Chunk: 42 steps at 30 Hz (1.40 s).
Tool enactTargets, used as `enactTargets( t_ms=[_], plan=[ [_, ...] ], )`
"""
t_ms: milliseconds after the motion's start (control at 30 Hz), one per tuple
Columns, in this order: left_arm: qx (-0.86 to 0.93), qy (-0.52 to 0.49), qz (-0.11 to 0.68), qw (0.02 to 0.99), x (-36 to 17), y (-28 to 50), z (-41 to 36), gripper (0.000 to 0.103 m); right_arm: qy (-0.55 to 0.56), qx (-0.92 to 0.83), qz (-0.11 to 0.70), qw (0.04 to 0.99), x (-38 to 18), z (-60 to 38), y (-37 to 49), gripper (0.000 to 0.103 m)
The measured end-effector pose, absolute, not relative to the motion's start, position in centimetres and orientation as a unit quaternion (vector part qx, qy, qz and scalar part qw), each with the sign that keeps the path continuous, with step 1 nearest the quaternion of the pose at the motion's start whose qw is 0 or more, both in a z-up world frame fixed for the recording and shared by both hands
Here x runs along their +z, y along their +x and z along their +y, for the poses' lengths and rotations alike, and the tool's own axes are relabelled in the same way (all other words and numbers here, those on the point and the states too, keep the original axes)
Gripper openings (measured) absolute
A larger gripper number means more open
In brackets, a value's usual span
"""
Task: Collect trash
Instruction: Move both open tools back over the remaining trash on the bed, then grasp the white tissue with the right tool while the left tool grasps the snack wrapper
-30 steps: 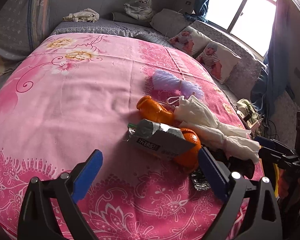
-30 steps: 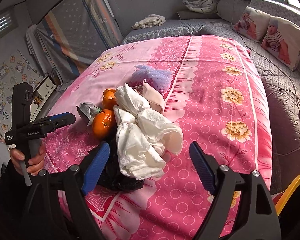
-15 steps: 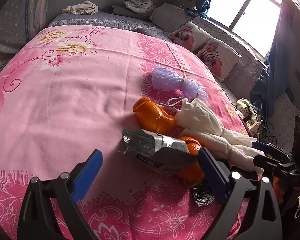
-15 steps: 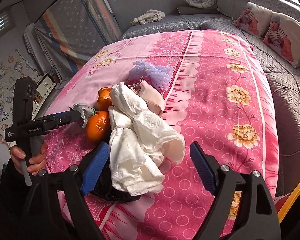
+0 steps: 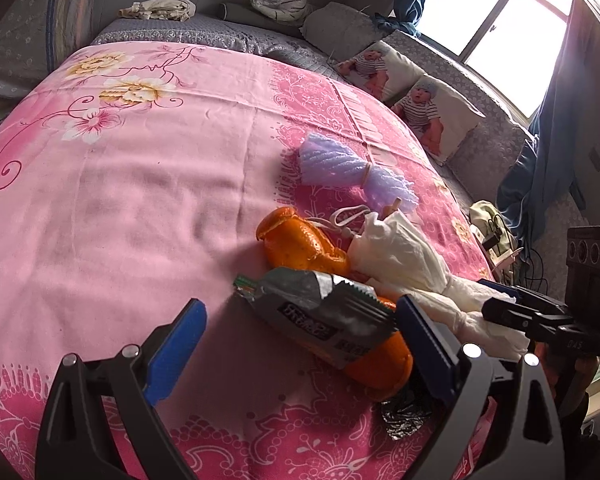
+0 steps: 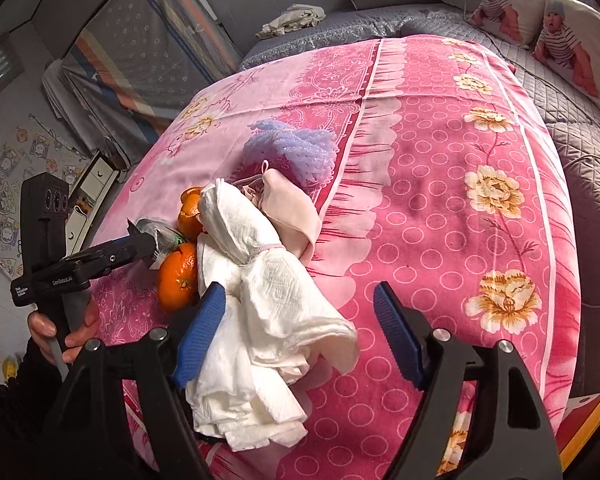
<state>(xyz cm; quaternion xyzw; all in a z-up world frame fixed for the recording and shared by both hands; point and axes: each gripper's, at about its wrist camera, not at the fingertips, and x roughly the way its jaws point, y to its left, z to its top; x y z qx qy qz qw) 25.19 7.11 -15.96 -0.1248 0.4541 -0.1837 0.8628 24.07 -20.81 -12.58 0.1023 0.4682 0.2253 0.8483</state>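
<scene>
Tissue wad (image 6: 268, 320) on pink bedspread (image 6: 440, 216), between pads of right claw (image 6: 300, 336), jaws just been closing, not yet pinching; left claw (image 5: 300, 344) released, silver wrapper (image 5: 320, 312) between fingers, untouched; count: two orange peels (image 5: 300, 244), one purple mesh (image 5: 352, 172), one pink mask (image 6: 288, 208)

Left gripper (image 5: 300, 344), jaws apart, above a pink floral bedspread (image 5: 120, 208). Between its blue pads lies a silver snack wrapper (image 5: 320, 312) resting on orange peel (image 5: 300, 244), beside crumpled white tissue (image 5: 404, 252) and purple netting (image 5: 348, 168). Right gripper (image 5: 512, 304) enters at right.
</scene>
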Motion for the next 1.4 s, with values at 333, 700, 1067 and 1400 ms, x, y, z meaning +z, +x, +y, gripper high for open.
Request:
enactTargets(
  t_ms=[333,700,1067,1400],
  plan=[
    [-0.198,-0.133,0.462,0.855,-16.5,26.3,6.5,0.046,0.086,0.241,0.48,0.839,-13.3,-19.8,24.2,0.026],
    [-0.188,-0.142,0.449,0.862,-15.9,26.0,7.5,0.023,0.096,0.237,0.452,0.854,-11.6,-20.7,22.7,0.02],
    [-0.171,-0.134,0.428,0.877,-13.9,23.7,8.8,0.023,0.103,0.225,0.426,0.871,-9.4,-22.1,20.9,0.02],
    [-0.162,-0.125,0.404,0.891,-11.6,21.3,9.5,0.023,0.111,0.217,0.412,0.878,-8.4,-23.1,19.4,0.02]
  ],
)
